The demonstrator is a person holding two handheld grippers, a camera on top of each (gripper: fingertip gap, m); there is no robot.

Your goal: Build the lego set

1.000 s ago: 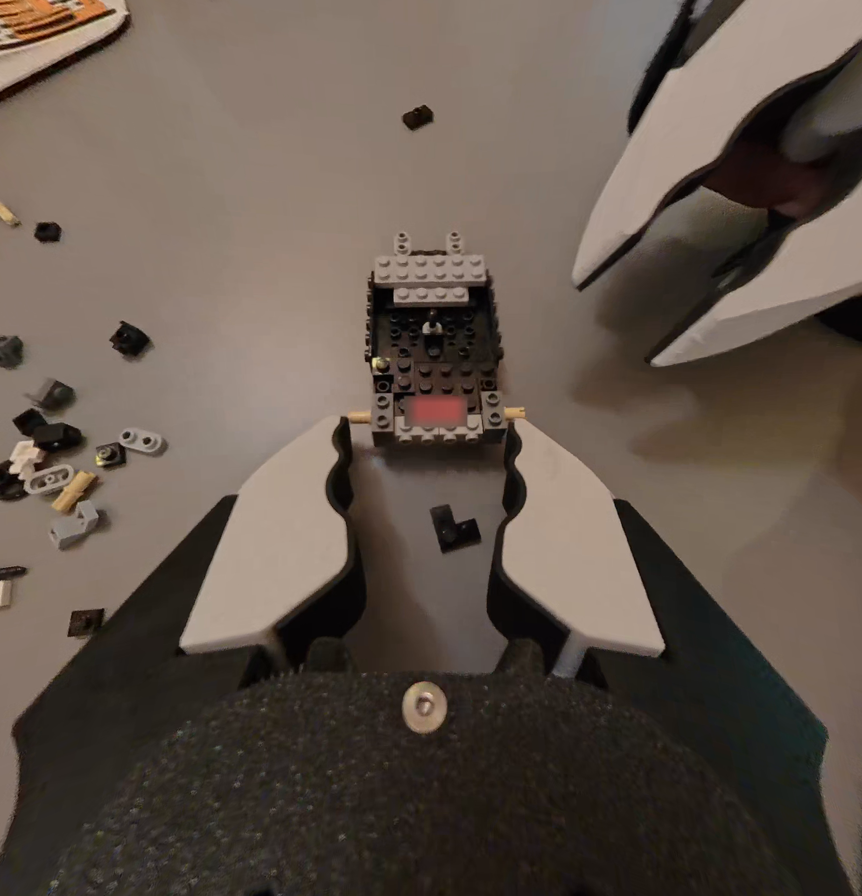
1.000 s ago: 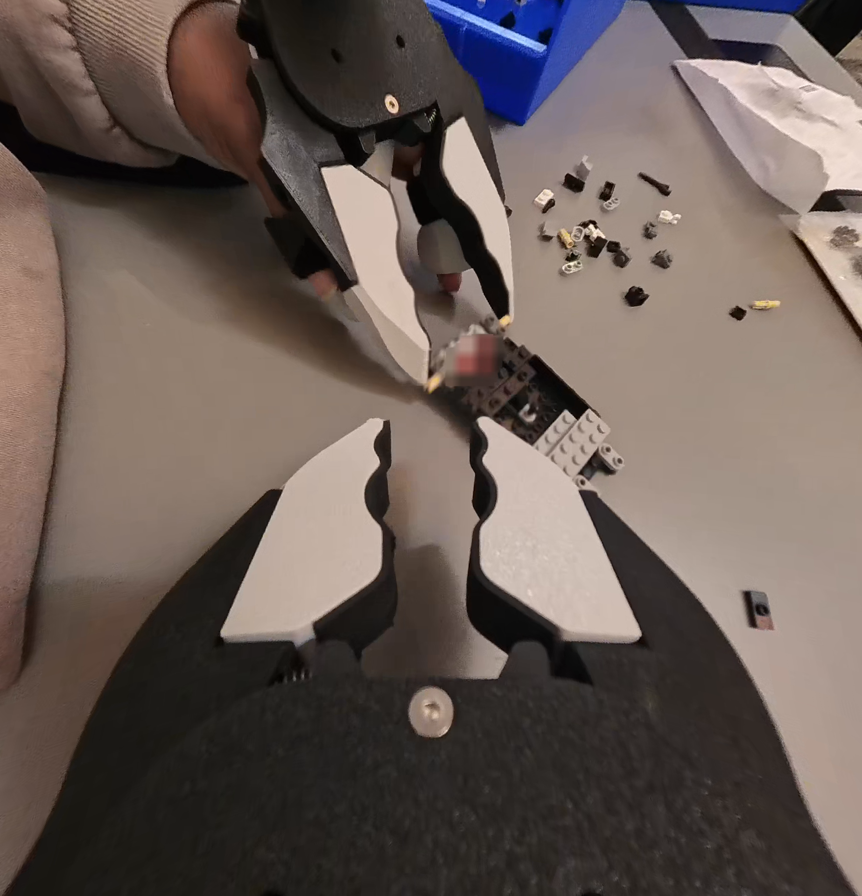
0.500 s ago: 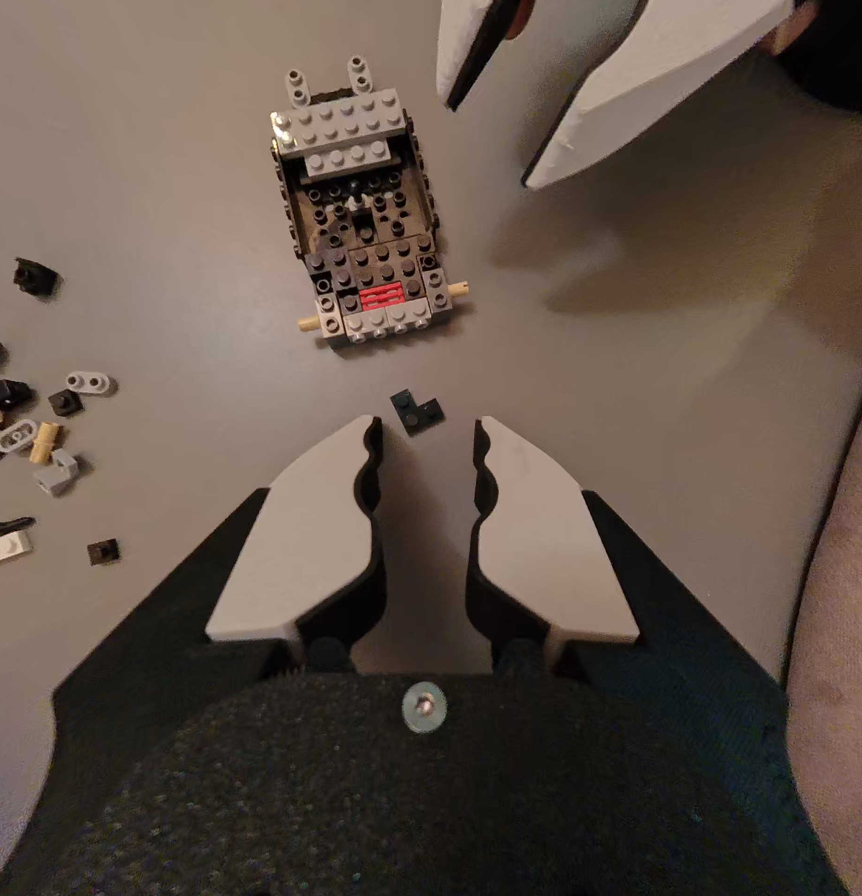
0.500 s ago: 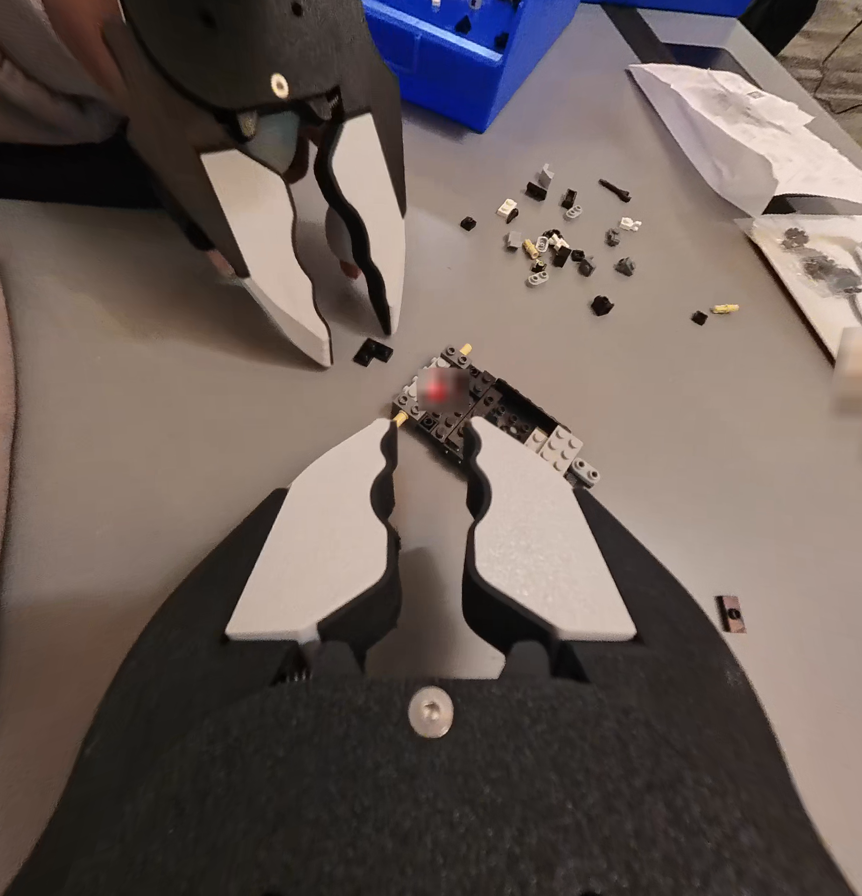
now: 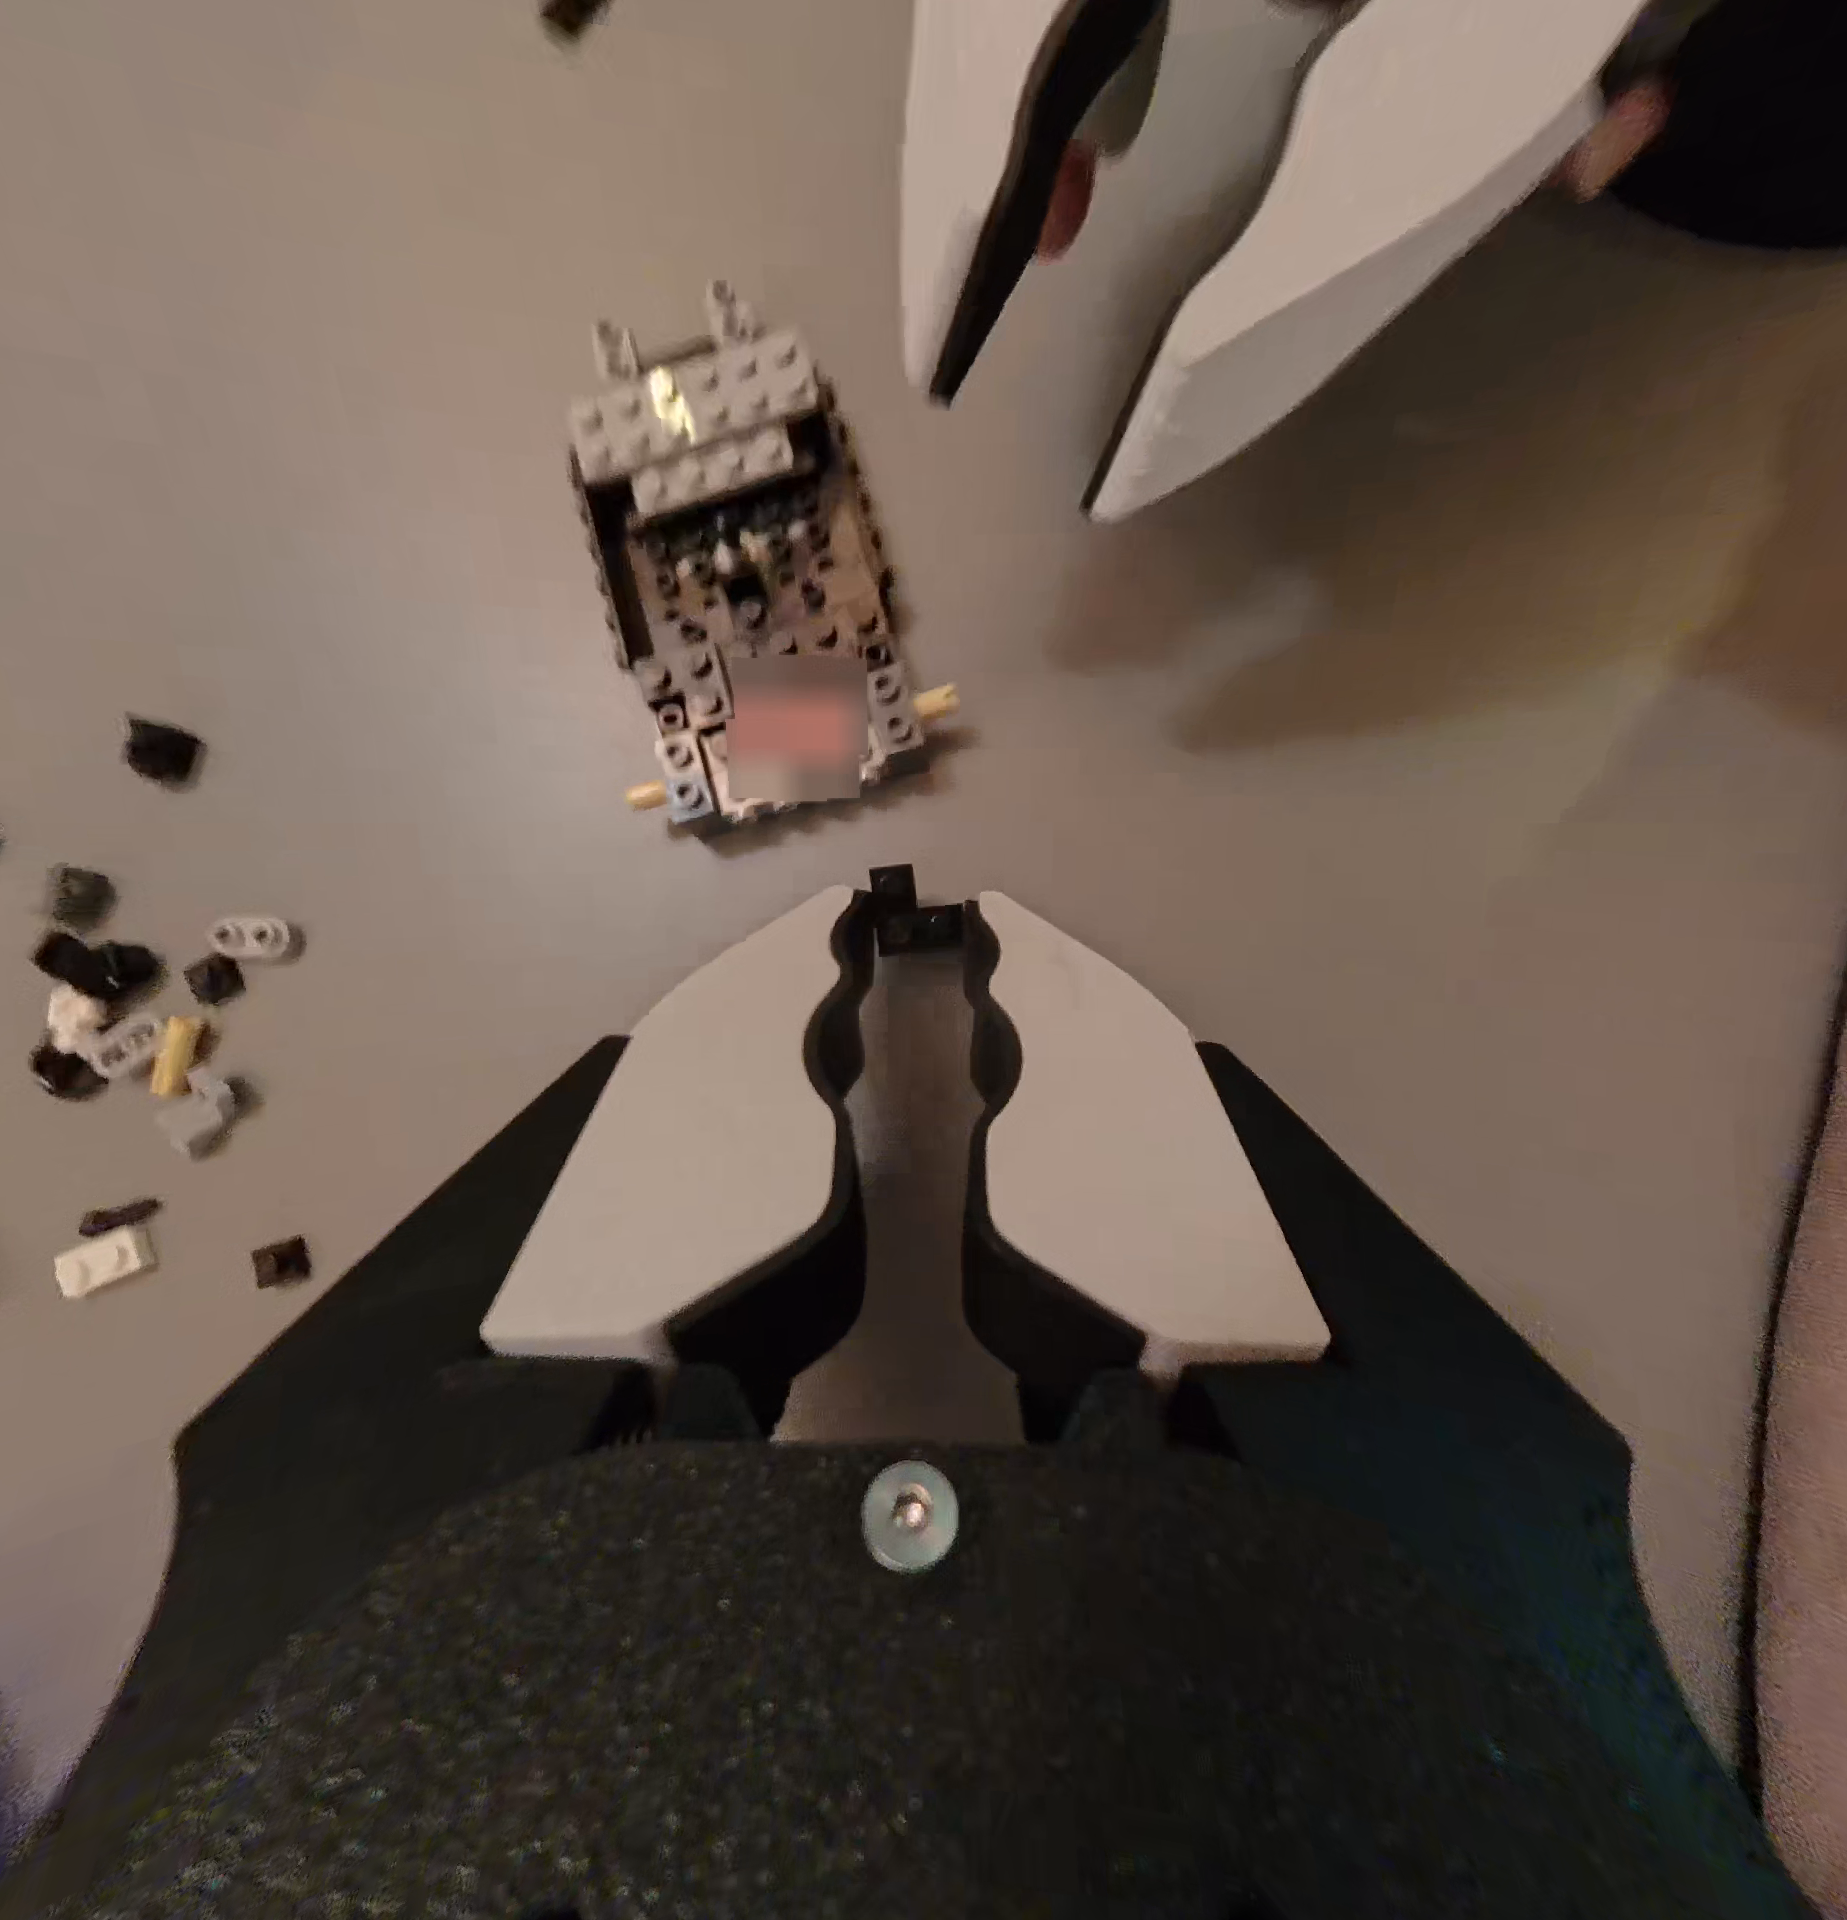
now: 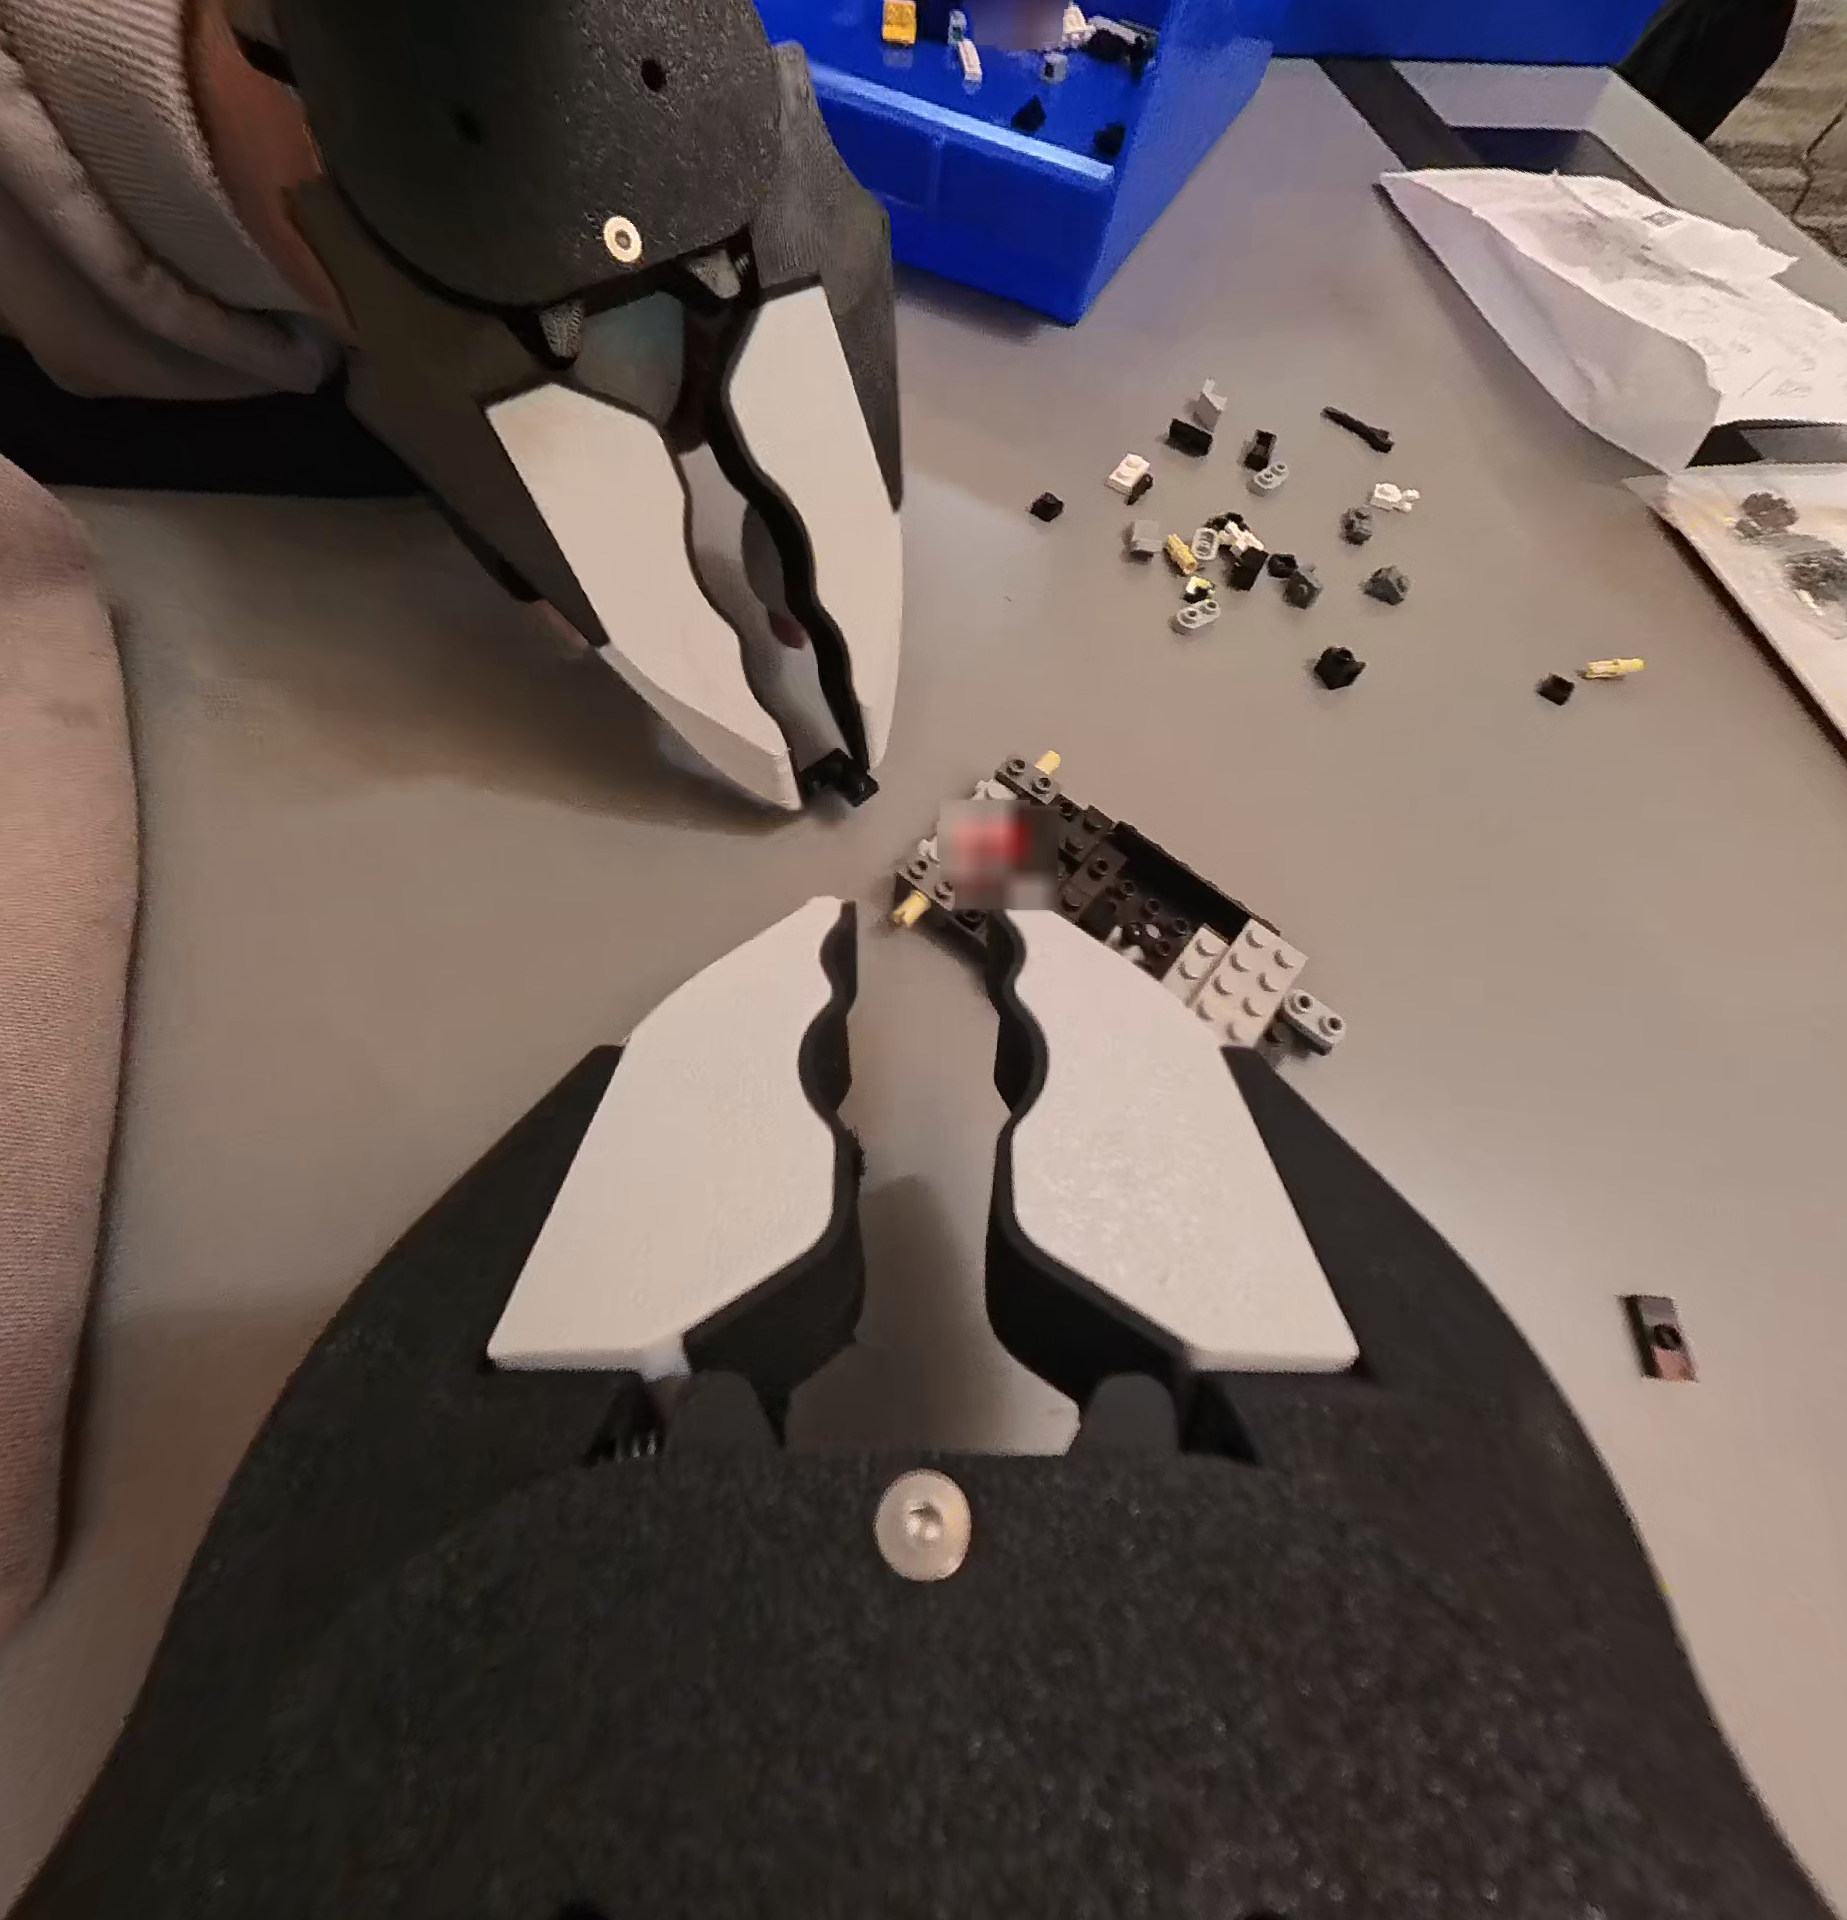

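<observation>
Left hand-held gripper (image 5: 914, 914): pinching black L-plate (image 5: 911, 916) at the tips.
Right hand-held gripper (image 6: 924, 914): spread, beside model (image 6: 1116, 914).
Worktop (image 6: 1418, 1039): grey, loose pieces (image 6: 1251, 540).

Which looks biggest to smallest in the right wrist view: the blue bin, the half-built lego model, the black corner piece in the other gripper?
1. Blue bin, though cut off by the frame.
2. Half-built lego model, partly behind the right gripper.
3. Black corner piece, tiny, pinched in the left gripper.
</observation>
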